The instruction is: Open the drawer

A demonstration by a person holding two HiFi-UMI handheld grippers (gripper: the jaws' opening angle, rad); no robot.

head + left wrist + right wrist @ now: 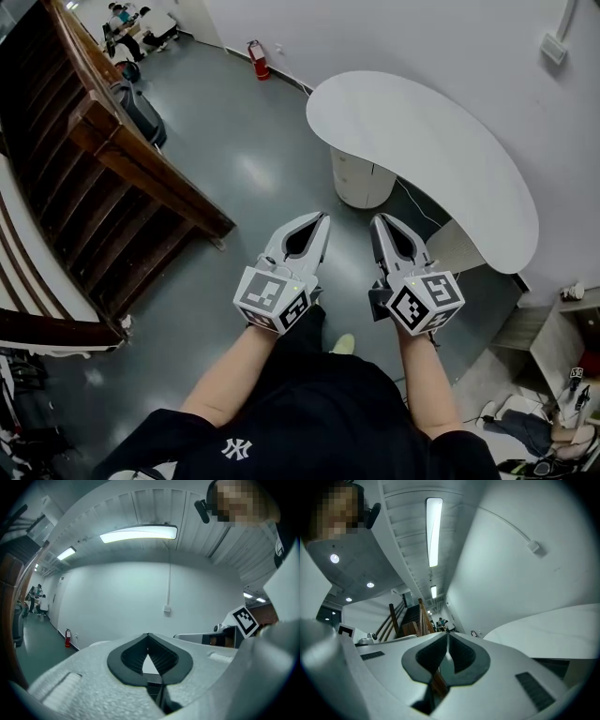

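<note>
A white rounded cabinet (360, 177) stands under the curved white table (422, 150); faint seams cross its front, and no drawer stands out from it. My left gripper (323, 217) and right gripper (377, 221) are held side by side in front of me, short of the cabinet, pointing towards it. In the left gripper view the left gripper (148, 635) has its tips together with nothing between them. The right gripper (448, 634) is shut and empty too. The white tabletop (543, 630) fills the right of the right gripper view.
A wooden staircase (112, 169) runs along the left, its railing post reaching towards the middle. A red fire extinguisher (257, 58) stands by the far wall. People sit far off at the top left (131, 26). Grey floor (253, 169) lies between stairs and table.
</note>
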